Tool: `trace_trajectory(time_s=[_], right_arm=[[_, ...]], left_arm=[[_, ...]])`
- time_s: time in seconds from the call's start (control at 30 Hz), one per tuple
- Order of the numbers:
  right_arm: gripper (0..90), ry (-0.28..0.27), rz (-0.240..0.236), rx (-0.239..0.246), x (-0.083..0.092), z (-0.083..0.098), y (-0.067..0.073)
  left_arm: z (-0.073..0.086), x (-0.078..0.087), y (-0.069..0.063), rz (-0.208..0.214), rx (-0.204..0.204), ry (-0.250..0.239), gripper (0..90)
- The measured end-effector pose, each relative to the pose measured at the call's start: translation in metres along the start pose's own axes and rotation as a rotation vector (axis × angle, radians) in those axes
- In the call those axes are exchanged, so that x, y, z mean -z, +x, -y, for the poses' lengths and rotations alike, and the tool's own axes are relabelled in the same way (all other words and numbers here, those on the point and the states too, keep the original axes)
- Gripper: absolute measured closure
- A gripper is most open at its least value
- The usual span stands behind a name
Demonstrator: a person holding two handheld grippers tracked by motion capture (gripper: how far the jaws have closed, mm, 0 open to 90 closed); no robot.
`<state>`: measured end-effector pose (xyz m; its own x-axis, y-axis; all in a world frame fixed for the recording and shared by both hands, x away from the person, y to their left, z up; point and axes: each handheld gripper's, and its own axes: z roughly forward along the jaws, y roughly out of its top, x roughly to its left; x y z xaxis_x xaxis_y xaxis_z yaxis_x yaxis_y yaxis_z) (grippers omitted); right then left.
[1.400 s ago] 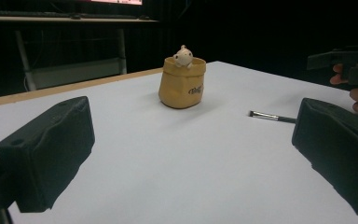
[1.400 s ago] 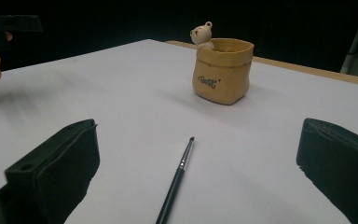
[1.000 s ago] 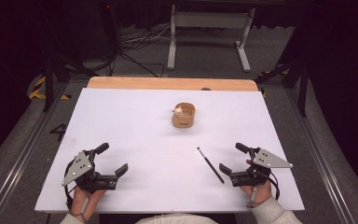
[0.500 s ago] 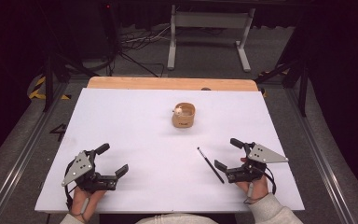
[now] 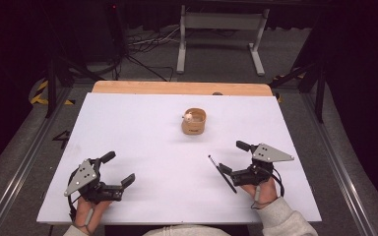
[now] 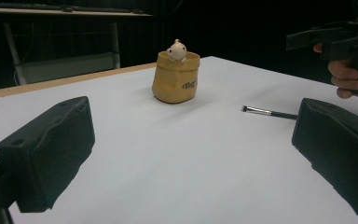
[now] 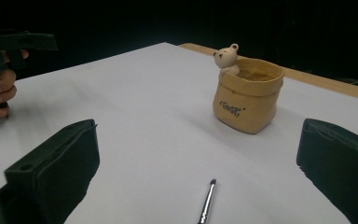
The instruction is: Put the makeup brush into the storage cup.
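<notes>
**Two grippers open above the sheet, brush and pot untouched**

1. Left gripper (image 5: 119, 168): jaws spread wide, pads gripping nothing. Hovers over the near left part of the white sheet (image 5: 142, 132). Carries a grey plate (image 5: 81, 177) on top. Sits in the left hand (image 5: 89, 209) at the near edge of the table.

2. Right gripper (image 5: 232, 157): jaws likewise spread wide, nothing clamped. Hovers over the near right part of the sheet. Carries its own grey plate (image 5: 270, 153). Sits in the right hand (image 5: 263, 191), with a light sleeve (image 5: 283, 221) behind it.

3. Brush (image 6: 268, 112): thin, dark handle, metal ferrule. Lies flat on the sheet, bristle end toward the far side. Sits just beside the right gripper's inner jaw in the high view; contact cannot be told. Runs between the two open jaws, below them, in the right gripper view.

4. Pot (image 5: 194, 123): tan, shaped like a rolled-top bag, lettering on the side. Stands upright near the middle of the sheet, toward the far edge, well apart from both grippers and from the brush. Bears a small pale bear figure (image 7: 226, 58) on its rim.

5. Surroundings: wooden table edge (image 5: 177, 87) beyond the sheet; metal stand (image 5: 221, 29) and cables on the dark floor behind.
</notes>
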<state>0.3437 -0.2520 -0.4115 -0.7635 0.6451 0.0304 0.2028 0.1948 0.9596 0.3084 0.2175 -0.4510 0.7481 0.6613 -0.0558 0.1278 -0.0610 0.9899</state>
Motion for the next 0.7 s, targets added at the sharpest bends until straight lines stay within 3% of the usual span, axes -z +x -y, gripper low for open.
trace_trajectory(time_s=[0.1,0.2,0.3,0.4,0.6,0.7], right_arm=[[0.5,0.035,-0.012,-0.017,-0.006,-0.003,-0.001],[0.9,0.057,0.016,-0.087,-0.012,-0.005,-0.005],[1.7,0.116,-0.008,-0.12,-0.017,-0.009,-0.009],[2.6,0.194,-0.058,-0.083,-0.02,-0.016,-0.01],[4.6,0.326,-0.043,0.007,-0.025,-0.033,-0.004],[4.7,0.356,-0.039,0.021,-0.027,-0.037,-0.004]], left_arm=[[0.0,0.0,0.0,-0.001,0.002,-0.006,0.0],[0.0,0.0,-0.001,-0.001,-0.003,-0.007,0.0],[-0.001,0.0,-0.001,0.001,-0.004,-0.006,0.0],[-0.001,-0.001,-0.001,0.005,-0.003,-0.004,0.0],[-0.001,-0.002,-0.001,0.007,-0.006,-0.004,0.0],[-0.001,-0.003,-0.002,0.007,-0.006,-0.003,0.0]])
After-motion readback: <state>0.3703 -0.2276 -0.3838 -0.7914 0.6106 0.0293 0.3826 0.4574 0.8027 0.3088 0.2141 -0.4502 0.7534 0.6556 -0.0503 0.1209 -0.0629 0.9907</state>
